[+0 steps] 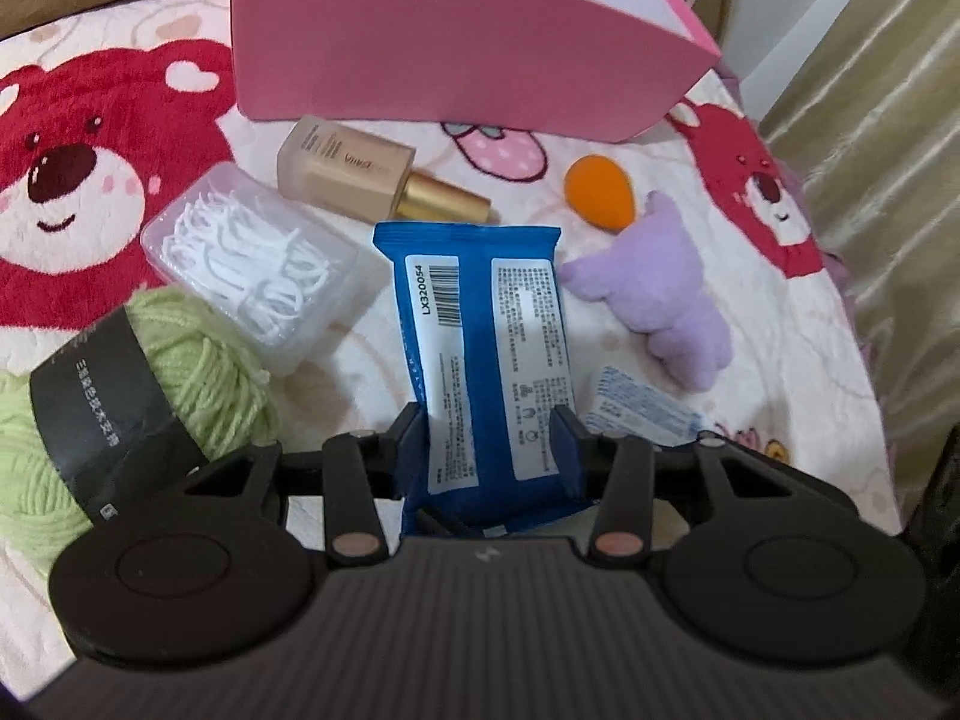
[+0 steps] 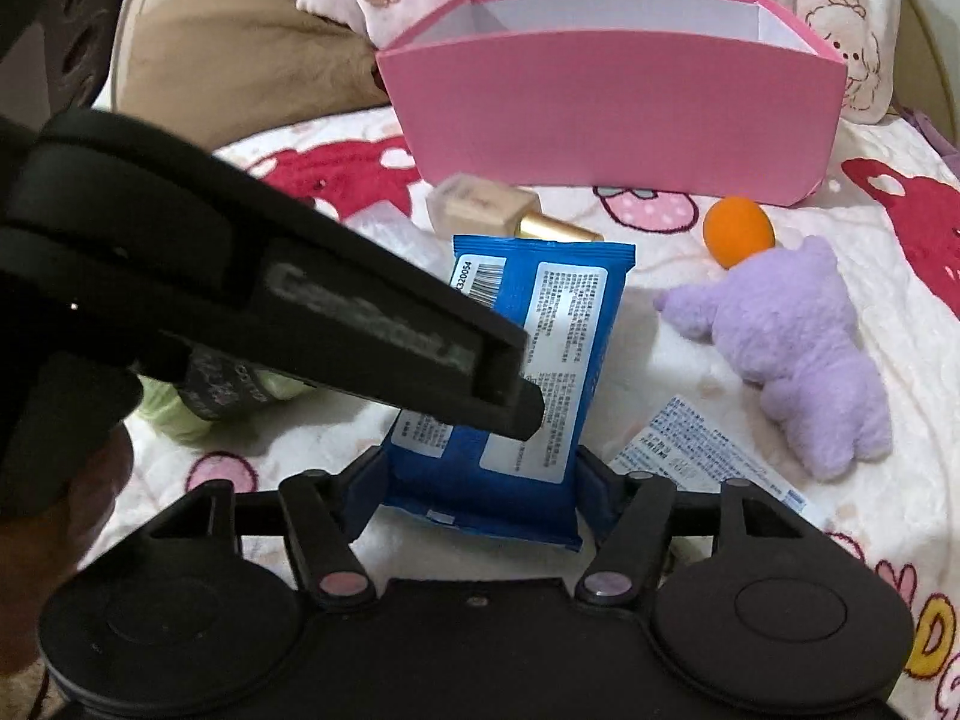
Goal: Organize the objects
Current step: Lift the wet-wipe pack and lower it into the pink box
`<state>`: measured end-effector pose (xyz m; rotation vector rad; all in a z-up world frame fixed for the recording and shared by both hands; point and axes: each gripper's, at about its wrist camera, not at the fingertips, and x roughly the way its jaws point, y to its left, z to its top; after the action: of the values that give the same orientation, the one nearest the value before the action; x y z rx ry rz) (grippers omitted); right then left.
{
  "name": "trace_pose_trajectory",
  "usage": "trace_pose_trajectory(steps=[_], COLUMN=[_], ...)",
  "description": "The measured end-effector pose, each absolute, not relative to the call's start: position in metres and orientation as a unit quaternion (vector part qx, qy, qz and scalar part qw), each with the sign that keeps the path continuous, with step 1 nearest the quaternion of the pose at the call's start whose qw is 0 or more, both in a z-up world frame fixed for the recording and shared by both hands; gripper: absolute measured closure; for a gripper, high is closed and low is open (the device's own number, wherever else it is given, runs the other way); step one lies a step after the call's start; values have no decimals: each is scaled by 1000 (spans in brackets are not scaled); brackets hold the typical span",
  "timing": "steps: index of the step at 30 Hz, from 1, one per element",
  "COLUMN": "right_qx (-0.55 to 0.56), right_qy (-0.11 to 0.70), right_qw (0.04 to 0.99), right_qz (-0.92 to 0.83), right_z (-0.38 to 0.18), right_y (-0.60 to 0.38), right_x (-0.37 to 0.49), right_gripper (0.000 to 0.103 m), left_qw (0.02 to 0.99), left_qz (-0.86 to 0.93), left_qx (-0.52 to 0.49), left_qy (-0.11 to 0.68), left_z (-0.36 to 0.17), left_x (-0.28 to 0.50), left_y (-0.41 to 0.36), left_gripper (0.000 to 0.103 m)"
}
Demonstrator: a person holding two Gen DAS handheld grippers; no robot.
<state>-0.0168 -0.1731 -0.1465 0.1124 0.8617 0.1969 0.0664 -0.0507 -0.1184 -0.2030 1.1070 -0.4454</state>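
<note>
At 12 o'clock: pink box (image 1: 456, 54) is waiting.
Blue wipes pack (image 1: 480, 348): soft, light, crinkly; best pinched sidewise.
Left gripper (image 1: 495, 435): clamped on pack.
Right gripper (image 2: 480, 474): likewise clamped.

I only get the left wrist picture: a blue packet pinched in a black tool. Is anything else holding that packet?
Observer: The right tool is there too. Its fingers flank the packet's near end, though I can't tell whether they press.
Operator: How does my tool look from outside?
Observer: The left tool slants in from the left, with its tip on the packet's middle.
Operator: What's the white scrap at the right?
Observer: It's a printed leaflet, lying flat between the plush and the right tool.
</note>
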Motion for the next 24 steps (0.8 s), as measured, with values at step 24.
trace_pose_trajectory(steps=[24], right_qx=[-9], right_qy=[307], right_qw=[946], right_qz=[102], right_z=[0], right_y=[-237], right_x=[16], right_gripper=[36], left_qw=[869], left_qz=[-251], left_qx=[-44], left_qy=[425], left_z=[36], left_x=[132], left_y=[-97], left_gripper=[60])
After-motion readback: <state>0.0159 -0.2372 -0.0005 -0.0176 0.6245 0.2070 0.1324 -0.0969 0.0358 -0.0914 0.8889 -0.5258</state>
